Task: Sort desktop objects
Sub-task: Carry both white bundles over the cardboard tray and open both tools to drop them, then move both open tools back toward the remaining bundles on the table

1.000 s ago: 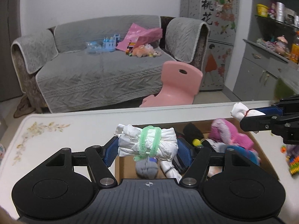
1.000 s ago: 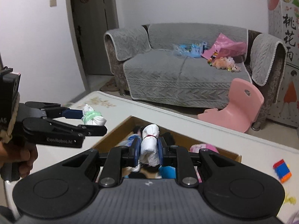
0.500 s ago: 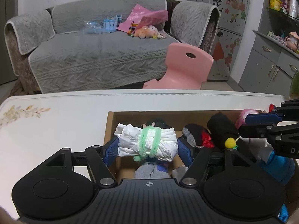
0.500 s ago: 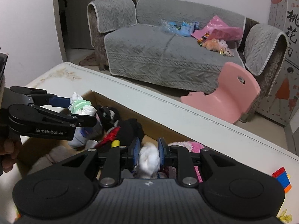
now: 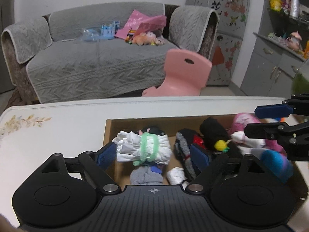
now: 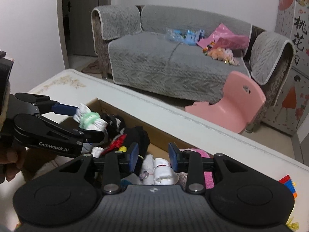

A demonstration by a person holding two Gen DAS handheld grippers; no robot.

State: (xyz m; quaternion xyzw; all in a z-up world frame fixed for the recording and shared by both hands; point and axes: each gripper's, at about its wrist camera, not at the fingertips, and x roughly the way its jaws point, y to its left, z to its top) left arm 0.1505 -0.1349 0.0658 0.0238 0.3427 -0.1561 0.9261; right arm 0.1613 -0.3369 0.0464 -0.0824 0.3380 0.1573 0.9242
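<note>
- Hanging over the cardboard box (image 5: 110, 127), the left gripper (image 5: 152, 155) has its jaws spread wide; the white sock bundle with a green band (image 5: 143, 149) sits between them, touching the left pad, well clear of the right one, so it looks let go.
- Can't tell if that bundle rests on the pile below.
- Right gripper (image 6: 153, 154) is released too, pads apart above a white bundle tied with red thread (image 6: 164, 171) lying in the box.
- From the left camera, black socks with a yellow pom (image 5: 214, 137) sit at 2 o'clock of the green-band bundle, pink fuzzy socks (image 5: 245, 119) further right.
- Box is on a white table (image 5: 58, 135); toy bricks (image 6: 288, 182) at its right edge.
</note>
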